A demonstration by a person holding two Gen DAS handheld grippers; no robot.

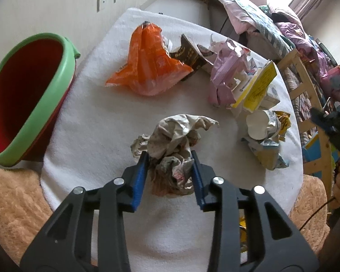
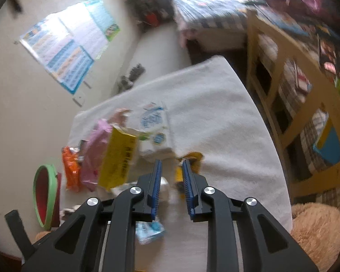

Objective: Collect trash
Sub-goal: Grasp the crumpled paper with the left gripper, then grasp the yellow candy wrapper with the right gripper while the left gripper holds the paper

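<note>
My left gripper [image 1: 170, 156] straddled the crumpled grey-white paper wad [image 1: 174, 145], jaws touching its sides, grip unconfirmed. My right gripper [image 2: 171, 165] hovered half-open, empty. The red, green-rimmed bucket [image 1: 22, 95] lay left.

A crumpled, matt grey-beige paper wad [image 1: 174, 145] lies on a nappy white terry-cloth towel [image 1: 97, 104]. The glossy orange plastic snack bag [image 1: 147, 61] shines; the smooth red plastic bucket with green rim [image 1: 22, 95] looks semi-matt.

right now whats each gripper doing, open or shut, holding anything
Left gripper: fingers close around the crumpled paper wad, though a firm clamp cannot be told.
Right gripper: open, holding nothing, above the yellow wrapper.
</note>
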